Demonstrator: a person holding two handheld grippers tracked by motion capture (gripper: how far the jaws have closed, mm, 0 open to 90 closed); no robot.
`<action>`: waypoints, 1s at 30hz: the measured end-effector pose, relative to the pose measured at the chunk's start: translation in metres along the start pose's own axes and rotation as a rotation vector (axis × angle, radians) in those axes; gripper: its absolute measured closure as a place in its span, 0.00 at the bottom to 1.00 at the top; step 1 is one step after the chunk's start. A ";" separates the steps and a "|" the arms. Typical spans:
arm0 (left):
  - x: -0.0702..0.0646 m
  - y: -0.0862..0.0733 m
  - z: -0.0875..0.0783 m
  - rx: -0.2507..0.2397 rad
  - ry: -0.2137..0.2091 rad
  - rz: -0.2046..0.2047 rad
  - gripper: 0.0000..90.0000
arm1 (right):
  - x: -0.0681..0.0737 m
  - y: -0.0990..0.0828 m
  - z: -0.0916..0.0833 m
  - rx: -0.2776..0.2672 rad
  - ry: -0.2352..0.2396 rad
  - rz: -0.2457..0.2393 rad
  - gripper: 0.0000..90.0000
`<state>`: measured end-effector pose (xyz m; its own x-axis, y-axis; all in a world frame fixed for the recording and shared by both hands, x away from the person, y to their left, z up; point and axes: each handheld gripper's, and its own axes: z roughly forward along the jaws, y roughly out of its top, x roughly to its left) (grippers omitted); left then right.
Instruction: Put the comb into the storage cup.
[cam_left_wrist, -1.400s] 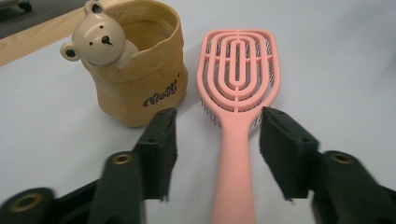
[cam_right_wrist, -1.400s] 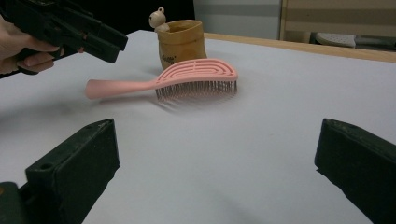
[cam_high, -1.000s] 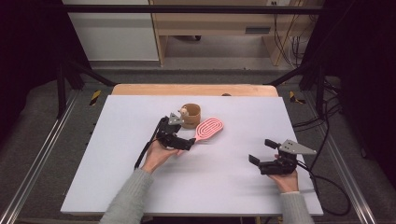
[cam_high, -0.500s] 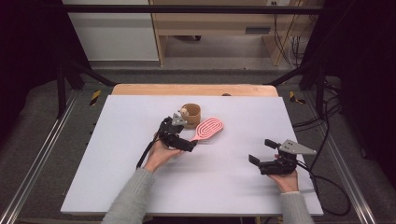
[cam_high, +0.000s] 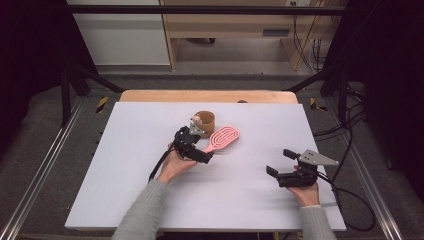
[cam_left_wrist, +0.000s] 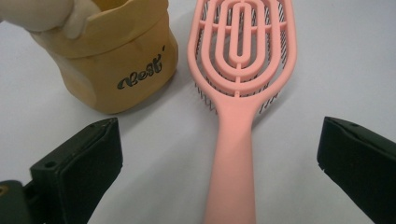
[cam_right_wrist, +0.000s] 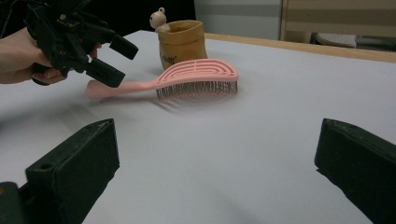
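The pink hairbrush (cam_high: 223, 138) lies bristles down on the white counter (cam_high: 125, 165), its head just beside the tan pouch (cam_high: 205, 120), which stands upright just behind it with a small pale figure (cam_right_wrist: 159, 17) at its rim. Your left gripper (cam_high: 200, 150) is at the brush's handle end; its jaws have just been opening and now stand wide on either side of the handle, not touching it. Your right gripper (cam_high: 280, 162) hovers well apart from the brush, low over bare counter, jaws spread wide with nothing between them.
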<state>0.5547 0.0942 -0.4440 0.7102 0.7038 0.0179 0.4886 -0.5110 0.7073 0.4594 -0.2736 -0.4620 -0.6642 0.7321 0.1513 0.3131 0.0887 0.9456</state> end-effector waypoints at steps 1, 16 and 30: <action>-0.001 0.001 0.001 0.000 0.001 0.004 0.01 | 0.000 0.000 0.000 0.001 0.001 0.000 0.00; -0.004 0.002 0.012 0.037 0.000 0.012 0.19 | 0.000 0.000 0.000 -0.002 0.002 0.001 0.00; -0.006 -0.001 0.019 0.064 -0.011 0.040 0.45 | 0.000 0.000 0.000 -0.001 0.002 0.001 0.00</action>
<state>0.5595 0.0806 -0.4579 0.7354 0.6766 0.0369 0.4909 -0.5695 0.6593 0.4593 -0.2739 -0.4618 -0.6650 0.7311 0.1527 0.3128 0.0871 0.9458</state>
